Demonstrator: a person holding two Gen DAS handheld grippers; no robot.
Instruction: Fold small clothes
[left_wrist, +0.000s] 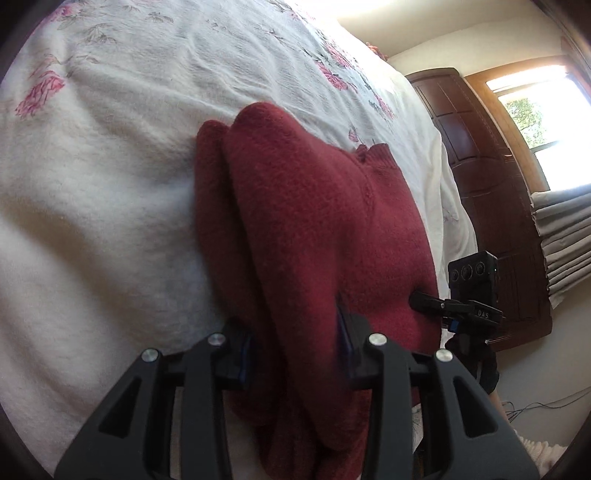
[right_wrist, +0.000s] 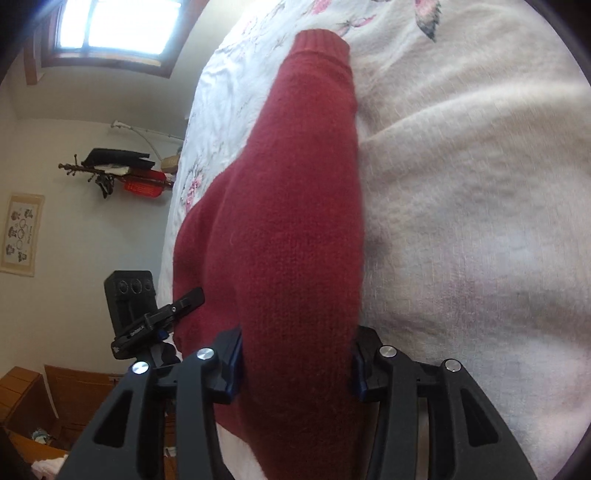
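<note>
A dark red knit sweater (left_wrist: 314, 206) lies bunched on a white bed cover with pink flowers (left_wrist: 110, 184). My left gripper (left_wrist: 295, 343) is shut on thick folds of it at the near edge. The right gripper (left_wrist: 428, 301) shows side on at the sweater's right edge. In the right wrist view a long roll of the red sweater (right_wrist: 295, 184) ends in a ribbed cuff at the top. It runs between the pads of my right gripper (right_wrist: 297, 358), which is shut on it. The left gripper (right_wrist: 192, 295) touches the sweater's left edge there. The bed cover (right_wrist: 461, 184) lies beneath.
The bed's edge drops off to the right toward a dark wooden wardrobe (left_wrist: 480, 166), a window (left_wrist: 546, 122) and stacked pale fabric (left_wrist: 561, 240). Cables (left_wrist: 546, 406) lie on the floor. A coat rack (right_wrist: 118, 170), a wall picture (right_wrist: 22, 236) and wooden furniture (right_wrist: 55, 398) stand beside the bed.
</note>
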